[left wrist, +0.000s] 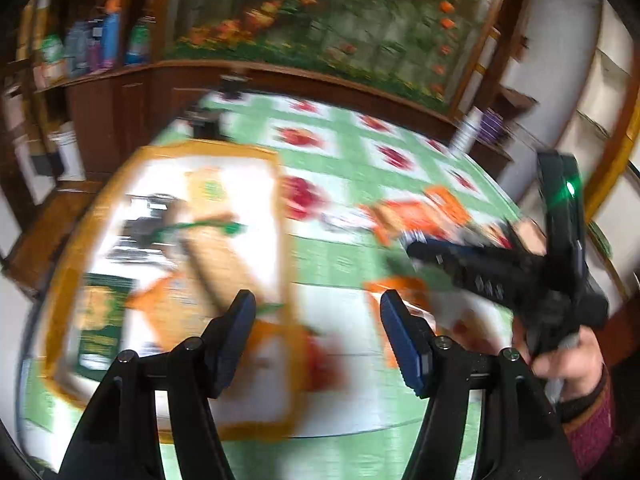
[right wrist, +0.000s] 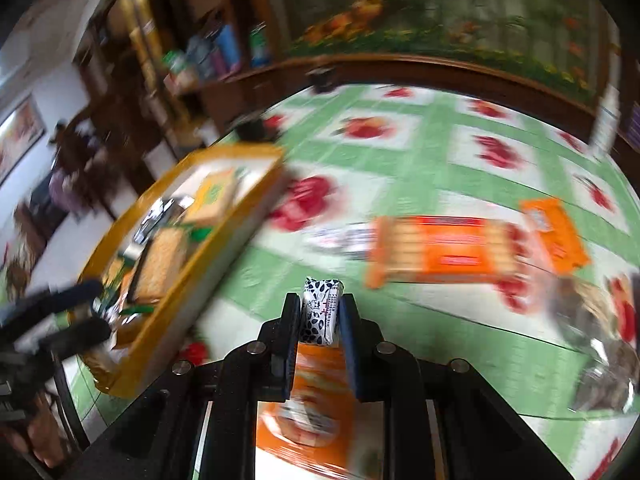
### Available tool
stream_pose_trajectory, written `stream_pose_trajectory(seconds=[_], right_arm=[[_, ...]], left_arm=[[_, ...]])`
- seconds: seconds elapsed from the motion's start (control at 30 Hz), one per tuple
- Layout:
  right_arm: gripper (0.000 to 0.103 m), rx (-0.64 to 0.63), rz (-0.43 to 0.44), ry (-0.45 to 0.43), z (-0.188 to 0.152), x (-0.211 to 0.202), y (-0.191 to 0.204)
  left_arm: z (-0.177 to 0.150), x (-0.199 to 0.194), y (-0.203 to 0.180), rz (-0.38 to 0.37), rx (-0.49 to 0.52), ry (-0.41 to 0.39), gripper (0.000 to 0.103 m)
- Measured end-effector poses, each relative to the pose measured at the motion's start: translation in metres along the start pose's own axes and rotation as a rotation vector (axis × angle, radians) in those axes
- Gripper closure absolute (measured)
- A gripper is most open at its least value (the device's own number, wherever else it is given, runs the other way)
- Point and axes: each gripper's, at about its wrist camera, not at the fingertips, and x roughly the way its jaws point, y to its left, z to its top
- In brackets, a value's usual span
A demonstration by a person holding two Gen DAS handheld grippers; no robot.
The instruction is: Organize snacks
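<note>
Tray (right wrist: pixel 224 236), yellow-rimmed with a white floor, rests on the green-checked tablecloth (right wrist: pixel 440 148) and contains several blurred snack packets: one pale yellow-green packet (right wrist: pixel 214 196), one cracker pack (right wrist: pixel 162 260), and black-and-white wrappers. Right gripper (right wrist: pixel 320 312) is clamped on a small black-and-white candy (right wrist: pixel 320 314), raised above the cloth. Left gripper (left wrist: pixel 318 320) stands apart, nothing between its pads, over the tray's near edge. Orange biscuit packs (right wrist: pixel 444 250) lie on the cloth outside the tray.
</note>
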Motion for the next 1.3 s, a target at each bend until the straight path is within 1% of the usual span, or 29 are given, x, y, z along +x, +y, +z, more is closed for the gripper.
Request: stream_pose_trajectory(seconds=[0.03, 0.07, 0.1, 0.13, 0.17, 0.27, 0.37, 0.47, 0.5, 0.53, 0.57, 0.6, 0.73, 0.83, 0.93, 1.03, 1.17, 1.3], right_arm=[[0.082, 0.037, -0.013, -0.009, -0.002, -0.005, -0.015], [0.082, 0.061, -0.016, -0.013, -0.003, -0.007, -0.024], [0.082, 0.092, -0.018, -0.017, -0.004, -0.011, -0.035], [0.082, 0.128, -0.019, -0.02, -0.006, -0.014, -0.048], [0.082, 0.149, -0.018, -0.025, -0.006, -0.017, -0.056], [0.082, 0.169, -0.011, -0.04, -0.009, -0.024, -0.064], [0.082, 0.172, 0.009, -0.041, -0.011, -0.026, -0.065], [0.082, 0.155, 0.021, -0.047, -0.012, -0.027, -0.057], [0.082, 0.147, 0.024, -0.048, -0.012, -0.028, -0.055], [0.082, 0.142, 0.026, -0.049, -0.013, -0.028, -0.053], [0.082, 0.141, 0.027, -0.049, -0.013, -0.028, -0.052], [0.082, 0.14, 0.03, -0.047, -0.013, -0.027, -0.052], [0.082, 0.137, 0.03, -0.042, -0.015, -0.025, -0.049], [0.082, 0.135, 0.025, -0.039, -0.016, -0.023, -0.048], [0.082, 0.132, 0.022, -0.036, -0.017, -0.021, -0.046], [0.082, 0.128, 0.021, -0.034, -0.017, -0.02, -0.045], [0.082, 0.125, 0.017, -0.029, -0.017, -0.018, -0.044], [0.082, 0.111, 0.016, -0.027, -0.018, -0.017, -0.04]], left_arm=[[0.0, 0.008, -0.013, -0.024, 0.02, 0.025, 0.03], [0.0, 0.017, -0.025, -0.042, 0.032, 0.049, 0.026], [-0.001, 0.025, -0.036, -0.056, 0.038, 0.07, 0.019], [-0.001, 0.037, -0.047, -0.065, 0.046, 0.103, 0.016], [-0.002, 0.049, -0.057, -0.059, 0.055, 0.137, 0.016], [-0.004, 0.076, -0.074, 0.009, 0.071, 0.174, 0.016], [-0.006, 0.096, -0.075, 0.047, 0.047, 0.216, 0.016], [-0.01, 0.109, -0.076, 0.082, 0.054, 0.226, 0.016], [-0.01, 0.111, -0.077, 0.085, 0.065, 0.208, 0.017], [-0.012, 0.111, -0.079, 0.088, 0.084, 0.188, 0.029], [-0.014, 0.111, -0.082, 0.107, 0.112, 0.172, 0.04], [-0.016, 0.111, -0.085, 0.127, 0.14, 0.159, 0.046], [-0.021, 0.106, -0.081, 0.098, 0.139, 0.119, 0.054], [-0.023, 0.1, -0.079, 0.058, 0.125, 0.117, 0.055], [-0.023, 0.093, -0.082, 0.062, 0.145, 0.095, 0.055], [-0.02, 0.084, -0.081, 0.052, 0.141, 0.071, 0.055], [-0.015, 0.068, -0.077, 0.069, 0.142, 0.022, 0.055], [-0.009, 0.054, -0.073, 0.106, 0.147, -0.029, 0.055]])
